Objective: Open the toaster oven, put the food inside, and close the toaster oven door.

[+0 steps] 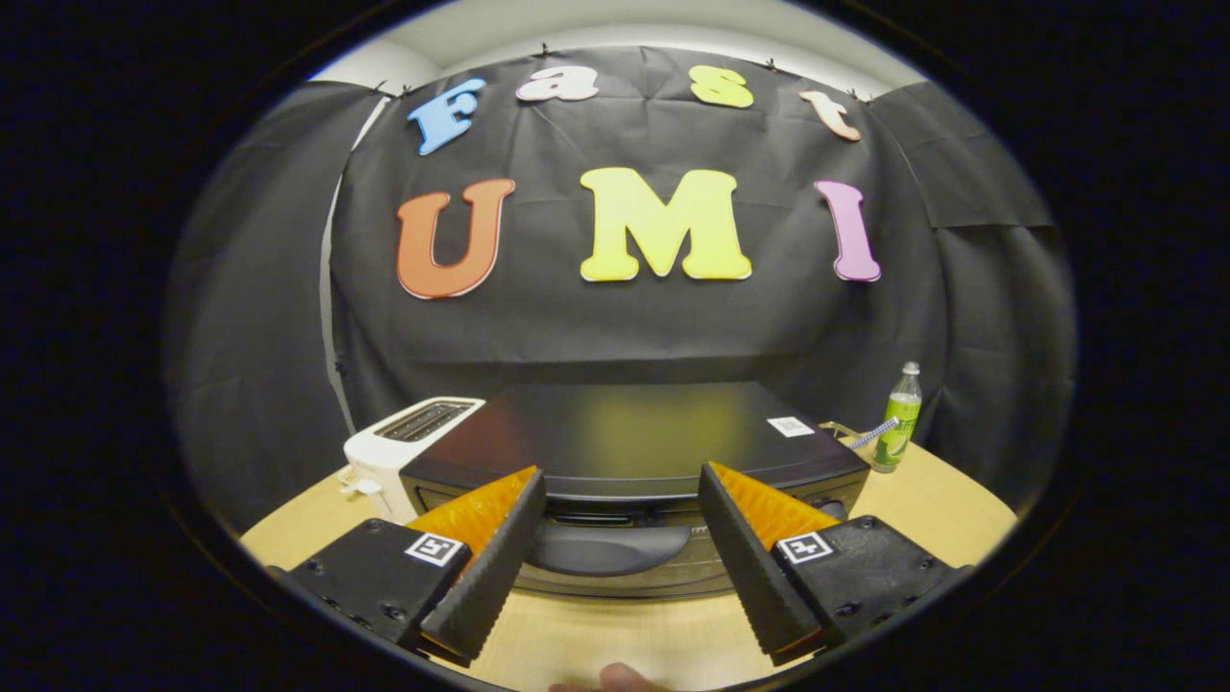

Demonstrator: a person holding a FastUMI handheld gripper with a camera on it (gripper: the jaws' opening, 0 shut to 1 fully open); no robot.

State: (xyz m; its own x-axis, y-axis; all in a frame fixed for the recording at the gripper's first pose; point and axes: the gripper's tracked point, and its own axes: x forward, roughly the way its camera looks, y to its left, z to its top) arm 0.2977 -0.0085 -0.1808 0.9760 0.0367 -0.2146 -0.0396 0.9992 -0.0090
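A black toaster oven stands on the wooden table just ahead of my fingers, its flat top facing up at me. Its door handle, a dark curved bar along the top of the front, lies between my two fingers and a little beyond their tips. My gripper is open, with a wide gap and nothing held; the fingertips hover over the oven's front top edge. The door looks shut. I cannot see the food.
A white slot toaster sits against the oven's left side. A green drink bottle stands at the back right of the round wooden table. A fingertip shows below the fingers.
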